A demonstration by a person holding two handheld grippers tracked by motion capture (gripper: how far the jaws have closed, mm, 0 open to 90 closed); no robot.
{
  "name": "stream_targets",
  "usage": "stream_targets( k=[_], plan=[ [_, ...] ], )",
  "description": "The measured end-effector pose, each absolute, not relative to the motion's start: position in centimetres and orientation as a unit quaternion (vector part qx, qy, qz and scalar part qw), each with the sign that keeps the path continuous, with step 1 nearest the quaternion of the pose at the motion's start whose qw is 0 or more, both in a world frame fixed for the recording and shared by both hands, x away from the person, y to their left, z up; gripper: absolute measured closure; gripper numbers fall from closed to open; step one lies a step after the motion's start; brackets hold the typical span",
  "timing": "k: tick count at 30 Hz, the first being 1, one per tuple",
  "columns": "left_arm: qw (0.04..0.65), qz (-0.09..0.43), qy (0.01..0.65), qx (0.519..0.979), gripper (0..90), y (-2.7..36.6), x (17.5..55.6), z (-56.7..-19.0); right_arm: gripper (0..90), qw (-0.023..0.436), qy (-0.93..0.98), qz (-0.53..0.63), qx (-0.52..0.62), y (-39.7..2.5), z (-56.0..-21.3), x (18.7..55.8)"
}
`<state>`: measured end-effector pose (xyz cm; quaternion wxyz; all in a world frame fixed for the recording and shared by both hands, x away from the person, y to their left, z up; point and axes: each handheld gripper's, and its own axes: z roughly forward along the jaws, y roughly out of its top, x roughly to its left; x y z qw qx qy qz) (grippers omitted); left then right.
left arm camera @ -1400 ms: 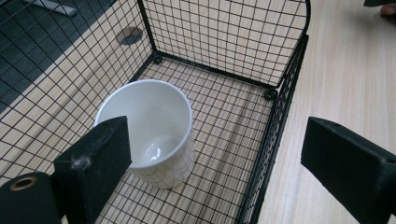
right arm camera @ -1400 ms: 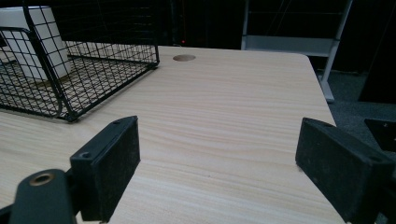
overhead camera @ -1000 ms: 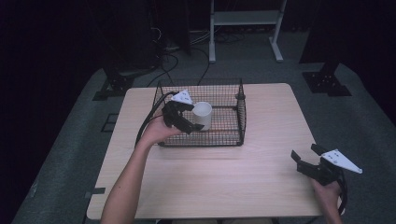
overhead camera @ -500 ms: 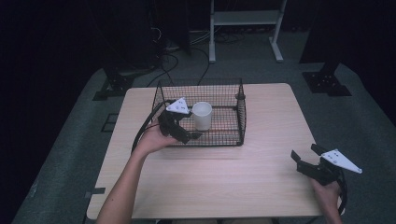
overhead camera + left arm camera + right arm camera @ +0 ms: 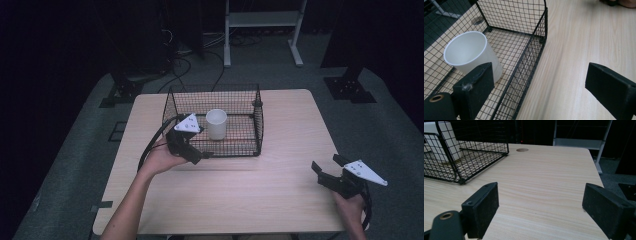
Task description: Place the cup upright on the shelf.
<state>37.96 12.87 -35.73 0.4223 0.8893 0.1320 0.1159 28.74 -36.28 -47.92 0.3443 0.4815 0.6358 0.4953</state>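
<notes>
White cup (image 5: 216,123) stands upright inside the wire basket (image 5: 252,131), on the basket floor toward its left half, clear of the walls; in the left gripper view the cup (image 5: 471,53) sits just behind the near mesh wall. Left gripper (image 5: 196,152) is held at the basket's front left corner, jaws spread wide apart and holding nothing; one jaw lies over the basket side, the other over bare table (image 5: 240,195). Right gripper (image 5: 327,172) is well apart from the basket, near the table's front right corner; jaws likewise wide apart and empty, facing the basket (image 5: 461,160).
</notes>
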Motion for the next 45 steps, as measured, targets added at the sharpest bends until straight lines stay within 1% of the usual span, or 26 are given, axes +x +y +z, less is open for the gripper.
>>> stream_targets(
  k=[5,15,26,33,45],
  plan=[
    [0.429,0.109,0.125,0.888,7.7,13.1,37.1,-35.9,13.0,0.344,0.636,0.495,0.482,-36.3,-47.9,28.8],
    [0.431,0.115,0.127,0.886,7.7,13.9,35.9,-36.4,13.0,0.345,0.636,0.494,0.482,-36.3,-47.9,28.7],
    [0.423,0.107,0.13,0.89,7.7,14.0,35.0,-38.2,13.0,0.346,0.637,0.493,0.481,-36.2,-47.9,28.7],
    [0.423,0.111,0.131,0.89,7.7,14.2,34.4,-38.6,13.0,0.347,0.638,0.492,0.48,-36.2,-47.9,28.8],
    [0.437,0.115,0.14,0.881,7.7,15.4,32.4,-39.8,13.0,0.347,0.638,0.492,0.481,-36.2,-47.9,28.7]
  ],
)
